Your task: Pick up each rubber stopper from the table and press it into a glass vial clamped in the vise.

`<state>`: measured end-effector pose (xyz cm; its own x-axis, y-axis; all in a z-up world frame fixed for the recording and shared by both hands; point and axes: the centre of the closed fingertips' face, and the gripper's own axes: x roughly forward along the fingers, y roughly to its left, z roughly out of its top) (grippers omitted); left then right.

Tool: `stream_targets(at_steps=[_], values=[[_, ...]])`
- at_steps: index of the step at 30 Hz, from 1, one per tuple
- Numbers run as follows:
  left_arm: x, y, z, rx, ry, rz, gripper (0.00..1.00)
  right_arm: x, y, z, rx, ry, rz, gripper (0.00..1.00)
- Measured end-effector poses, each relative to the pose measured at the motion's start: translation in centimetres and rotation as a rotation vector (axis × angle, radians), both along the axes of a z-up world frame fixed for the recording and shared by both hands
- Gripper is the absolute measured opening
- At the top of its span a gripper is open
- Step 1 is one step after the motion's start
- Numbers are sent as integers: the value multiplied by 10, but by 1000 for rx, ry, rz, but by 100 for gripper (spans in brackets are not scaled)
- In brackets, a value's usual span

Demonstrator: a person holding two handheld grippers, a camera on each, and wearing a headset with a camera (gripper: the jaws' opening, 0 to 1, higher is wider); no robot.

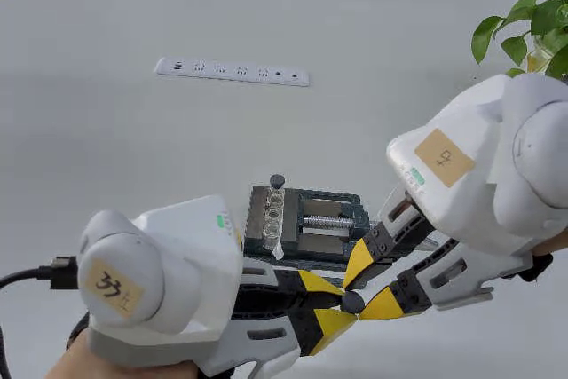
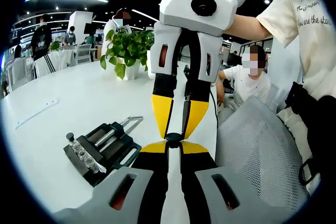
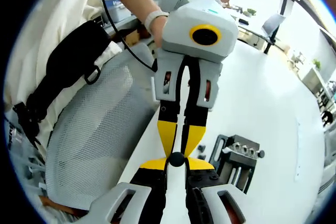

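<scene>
Your left claw (image 2: pixel 172 149) and right claw (image 3: pixel 177 167) meet tip to tip, both nearly closed on one stopper (image 1: pixel 352 302). It sits near the vise (image 1: pixel 312 242), on your side.

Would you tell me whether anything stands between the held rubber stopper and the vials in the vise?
Nothing visible does. The rubber stopper sits between the tips of the left gripper and right gripper; only bare table separates it from the vise holding the vials.
</scene>
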<state>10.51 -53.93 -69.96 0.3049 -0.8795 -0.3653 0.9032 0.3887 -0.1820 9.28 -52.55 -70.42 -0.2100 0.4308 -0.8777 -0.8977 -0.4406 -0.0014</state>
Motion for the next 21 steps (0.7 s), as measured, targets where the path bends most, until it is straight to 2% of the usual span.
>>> stream_targets(at_steps=[6,10,12,21], values=[[-1,1,0,3,11,-9,4,2,0,0,-15,8,4,8],[-1,2,0,2,19,-13,4,2,0,1,-18,30,-28,7],[-2,2,0,4,15,-18,4,3,1,0,-25,46,-49,7],[-4,1,-3,12,-6,-15,5,2,-1,-4,-44,62,-52,6]])
